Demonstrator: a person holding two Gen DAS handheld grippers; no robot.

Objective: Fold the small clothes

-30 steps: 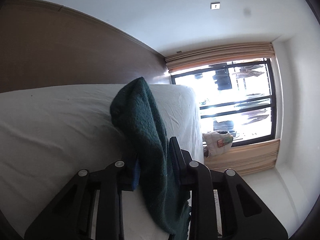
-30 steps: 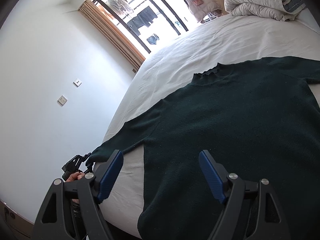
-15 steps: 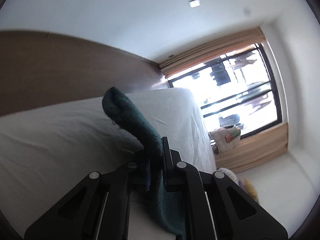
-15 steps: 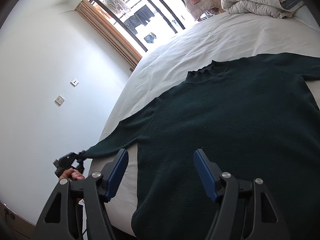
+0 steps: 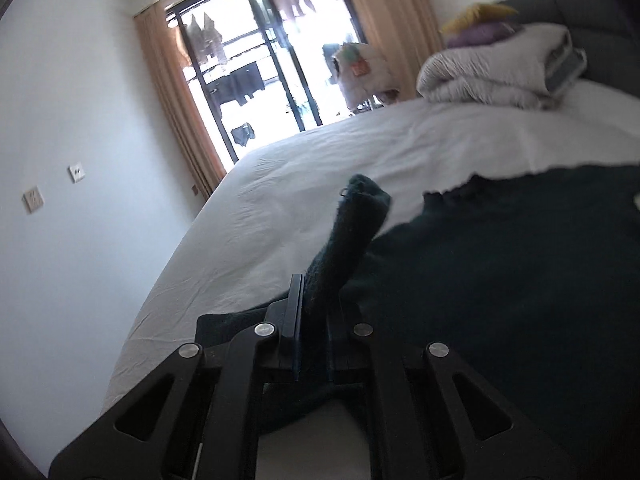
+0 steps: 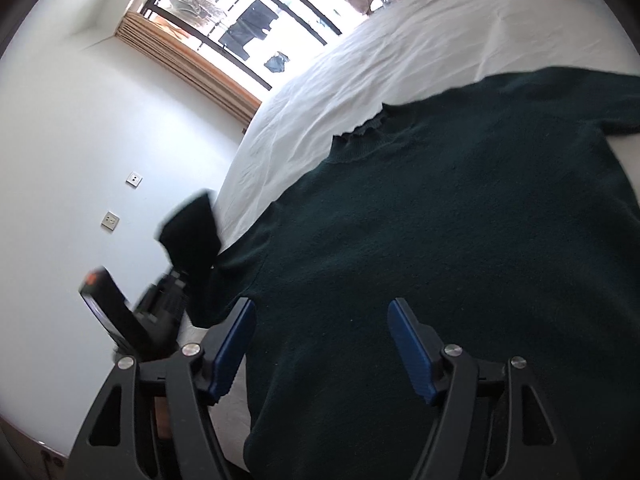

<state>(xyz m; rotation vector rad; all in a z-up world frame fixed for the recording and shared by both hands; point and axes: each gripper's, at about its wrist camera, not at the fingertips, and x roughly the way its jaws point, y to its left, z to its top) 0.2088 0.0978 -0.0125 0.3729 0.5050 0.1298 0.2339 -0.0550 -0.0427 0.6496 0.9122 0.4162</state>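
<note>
Knitwear, a dark green sweater (image 6: 460, 216), lies spread flat on the white bed (image 6: 420, 40), collar toward the window and its body reaching down to the near edge of the mattress. The left tongs (image 5: 312, 308) are closed tight on the left sleeve (image 5: 348, 236), whose cuff end stands up past the fingertips and flops over; in the right wrist view that same sleeve (image 6: 192, 232) is lifted off the side of the bed, with the left tool just beside it. The right tongs (image 6: 320, 332) hover spread wide over the lower part of the sweater body, gripping nothing.

Judging by this, the sleeve is about to be carried across the body as a first fold. The main risk is drag: the knit looks soft and stretchy, so pulling the sleeve sideways with nothing pinning the torso could slide or bunch the whole garment and pull the shoulder line crooked. The grip sits some way back from the cuff, so the loose end may double under itself when laid down, leaving a lump. Much of the hem lies near the mattress edge, and a tug toward that side could tip the sweater off the bed.
</note>
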